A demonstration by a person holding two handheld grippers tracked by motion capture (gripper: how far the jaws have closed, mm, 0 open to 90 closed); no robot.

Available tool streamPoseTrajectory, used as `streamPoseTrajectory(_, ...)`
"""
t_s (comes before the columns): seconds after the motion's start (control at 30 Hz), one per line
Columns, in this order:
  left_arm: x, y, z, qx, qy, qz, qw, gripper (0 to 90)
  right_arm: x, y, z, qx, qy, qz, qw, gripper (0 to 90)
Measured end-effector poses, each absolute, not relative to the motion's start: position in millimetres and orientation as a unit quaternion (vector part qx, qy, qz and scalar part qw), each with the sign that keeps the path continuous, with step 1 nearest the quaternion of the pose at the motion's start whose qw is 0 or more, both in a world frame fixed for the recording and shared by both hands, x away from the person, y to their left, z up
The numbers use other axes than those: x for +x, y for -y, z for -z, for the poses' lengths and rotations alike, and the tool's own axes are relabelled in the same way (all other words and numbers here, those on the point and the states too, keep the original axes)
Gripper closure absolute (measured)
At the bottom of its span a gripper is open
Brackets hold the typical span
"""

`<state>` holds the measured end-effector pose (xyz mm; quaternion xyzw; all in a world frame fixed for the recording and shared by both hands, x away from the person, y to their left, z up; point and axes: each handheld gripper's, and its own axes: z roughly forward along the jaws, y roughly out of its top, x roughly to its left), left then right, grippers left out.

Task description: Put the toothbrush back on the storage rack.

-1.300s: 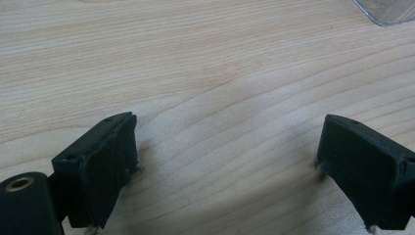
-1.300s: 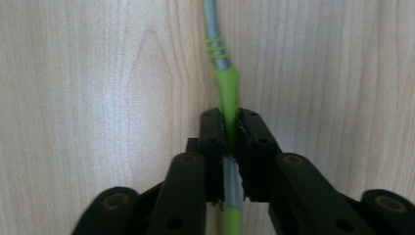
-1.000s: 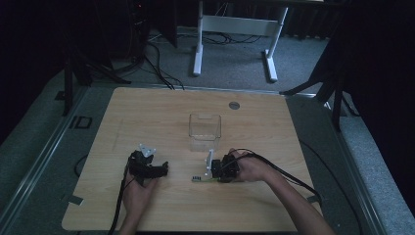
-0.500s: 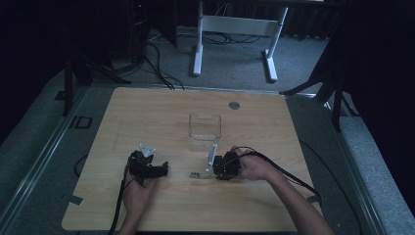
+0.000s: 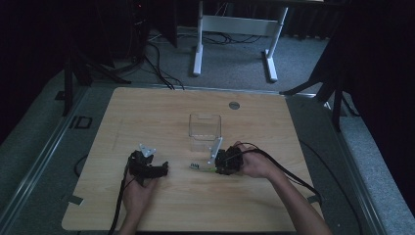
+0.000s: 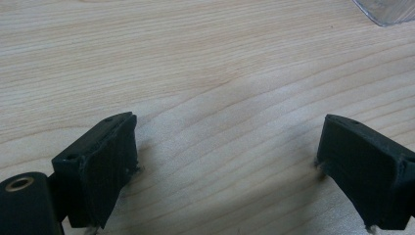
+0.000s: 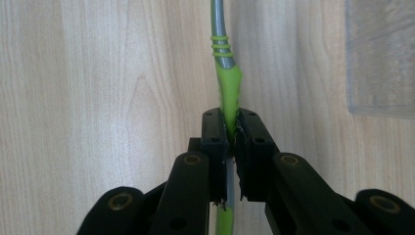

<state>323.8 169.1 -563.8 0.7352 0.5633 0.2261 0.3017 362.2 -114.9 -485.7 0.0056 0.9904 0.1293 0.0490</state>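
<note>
Toothbrush (image 7: 224, 73), slim with a green-and-grey handle and three green rings on the grey section, is pinched at its green part by the right gripper (image 7: 230, 132). It is held low over the wooden table (image 5: 161, 112), just in front of the clear container (image 5: 205, 131). Left gripper (image 6: 225, 156) jaws are spread, nothing between them.

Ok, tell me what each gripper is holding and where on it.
The right gripper is shut on a green-and-grey pen-like tool, clamped at its green grip section. The left gripper is open over the bare table, holding nothing.
</note>
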Motion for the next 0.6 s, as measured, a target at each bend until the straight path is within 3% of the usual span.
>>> streamPoseTrajectory(0.6,323.8,-168.9,563.9,0.734,-0.564,-0.226,0.303,8.2,370.1,129.9,477.3,0.054,-0.979,-0.187,0.060,83.1)
